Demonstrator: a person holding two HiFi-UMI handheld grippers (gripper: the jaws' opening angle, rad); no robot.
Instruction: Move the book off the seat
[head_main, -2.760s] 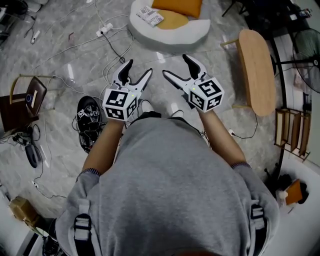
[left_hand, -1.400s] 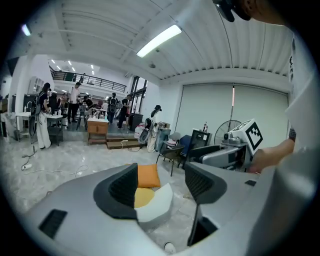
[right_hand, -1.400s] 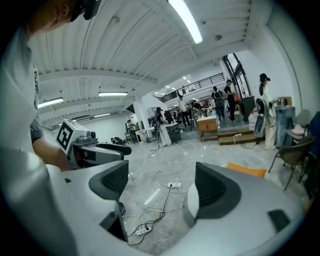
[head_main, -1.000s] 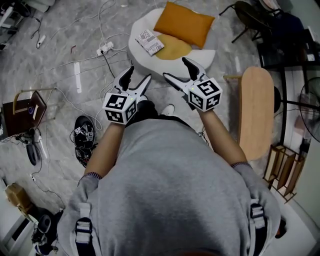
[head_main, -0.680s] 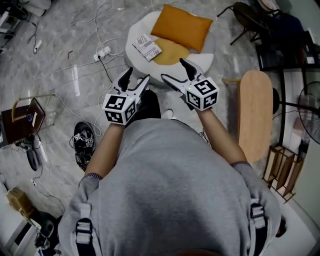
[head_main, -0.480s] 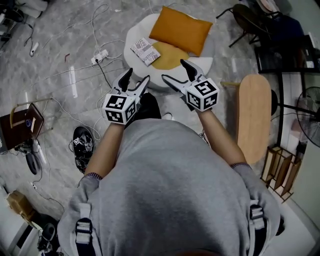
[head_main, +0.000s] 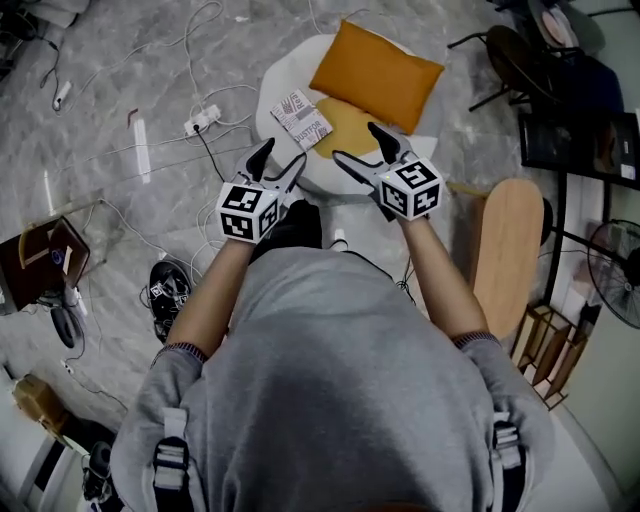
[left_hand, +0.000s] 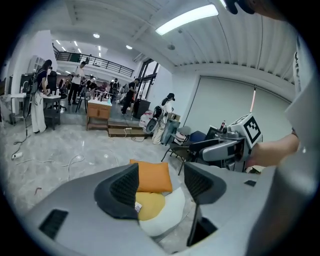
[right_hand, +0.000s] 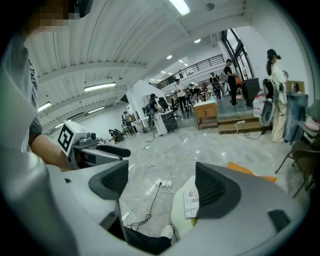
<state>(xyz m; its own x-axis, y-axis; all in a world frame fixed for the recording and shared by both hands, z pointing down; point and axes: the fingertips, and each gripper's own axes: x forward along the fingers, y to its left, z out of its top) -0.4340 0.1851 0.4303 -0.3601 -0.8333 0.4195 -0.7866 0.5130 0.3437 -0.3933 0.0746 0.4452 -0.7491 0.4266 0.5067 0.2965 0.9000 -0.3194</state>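
Note:
A printed book (head_main: 302, 117) lies flat on the left part of a round white seat (head_main: 278, 96) with a yellow pad (head_main: 347, 125) and an orange cushion (head_main: 377, 76) at its back. In the right gripper view the book (right_hand: 190, 203) shows between the jaws, partly hidden by the right jaw. My left gripper (head_main: 279, 163) hovers open just short of the seat's near edge, nothing in it. My right gripper (head_main: 363, 145) is open and empty over the seat's near rim. In the left gripper view the cushion (left_hand: 154, 176) lies ahead, with only a sliver of the book visible.
A long wooden bench (head_main: 507, 252) stands to the right of the seat. A power strip (head_main: 201, 122) and loose cables lie on the marble floor at the left. A wooden chair (head_main: 44, 262) and black shoes (head_main: 165, 290) sit at the far left. Dark chairs (head_main: 525, 58) stand at the upper right.
I have walked toward the seat; it has come closer beneath both grippers. Both grippers stay open and level, now reaching the seat's near edge.

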